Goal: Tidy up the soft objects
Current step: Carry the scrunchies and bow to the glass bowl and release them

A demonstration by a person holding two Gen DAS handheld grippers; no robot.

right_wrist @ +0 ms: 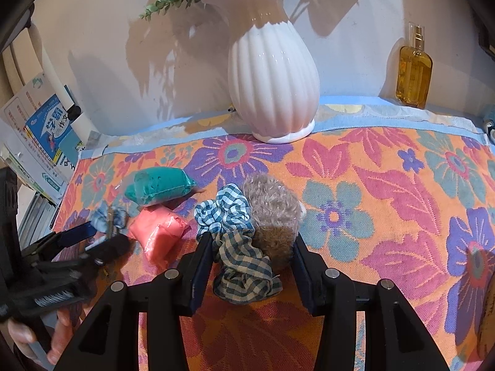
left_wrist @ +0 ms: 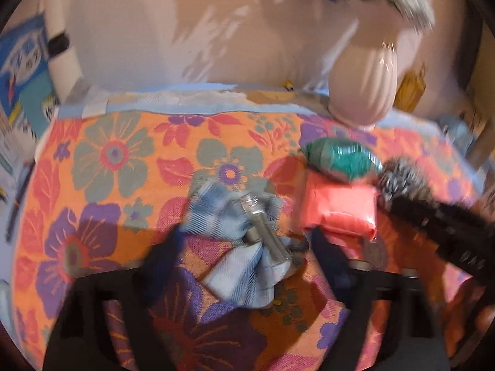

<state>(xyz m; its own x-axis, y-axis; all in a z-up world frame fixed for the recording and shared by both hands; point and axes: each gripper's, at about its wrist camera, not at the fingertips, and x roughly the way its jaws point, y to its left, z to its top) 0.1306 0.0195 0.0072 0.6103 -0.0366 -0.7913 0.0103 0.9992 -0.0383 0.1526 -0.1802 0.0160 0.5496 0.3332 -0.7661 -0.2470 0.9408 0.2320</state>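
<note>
A blue plaid bow hair clip [left_wrist: 244,241] with a metal clasp lies on the floral cloth between my left gripper's [left_wrist: 247,241] open fingers; it also shows in the right wrist view [right_wrist: 108,218]. A pink soft packet [left_wrist: 338,213] and a teal soft packet [left_wrist: 340,159] lie to its right; they show in the right wrist view too, pink [right_wrist: 157,236] and teal [right_wrist: 159,185]. My right gripper [right_wrist: 252,244] is open around a green checked scrunchie [right_wrist: 238,241] and a fuzzy grey-brown plush [right_wrist: 275,213], its fingers close beside them.
A white ribbed vase [right_wrist: 273,83] with flowers stands at the back of the floral tablecloth [right_wrist: 386,201]. An amber perfume bottle [right_wrist: 413,68] stands back right by the wall. Books [right_wrist: 46,142] lean off the table's left edge.
</note>
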